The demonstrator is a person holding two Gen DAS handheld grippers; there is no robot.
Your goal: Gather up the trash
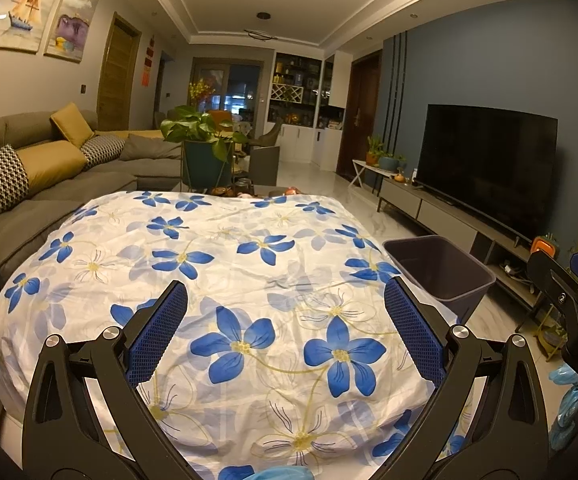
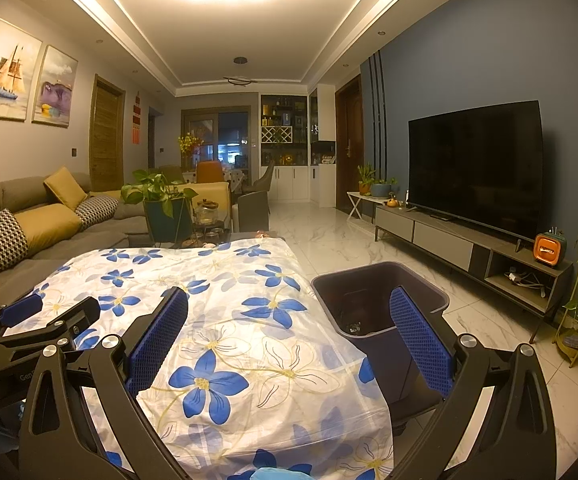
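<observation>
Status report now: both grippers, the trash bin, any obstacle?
Left gripper open, empty. Right gripper open, empty. Trash bin beside floral cloth, small scraps inside. No trash visible on cloth, nothing in the way.

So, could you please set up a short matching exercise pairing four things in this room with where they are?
Things:
1. bin
2. TV
3. cloth
4. paintings

Places:
A. wall above the sofa
B. floor to the right of the table
C. on the low cabinet
D. spread over the table

Pairs: 1-B, 2-C, 3-D, 4-A
</observation>
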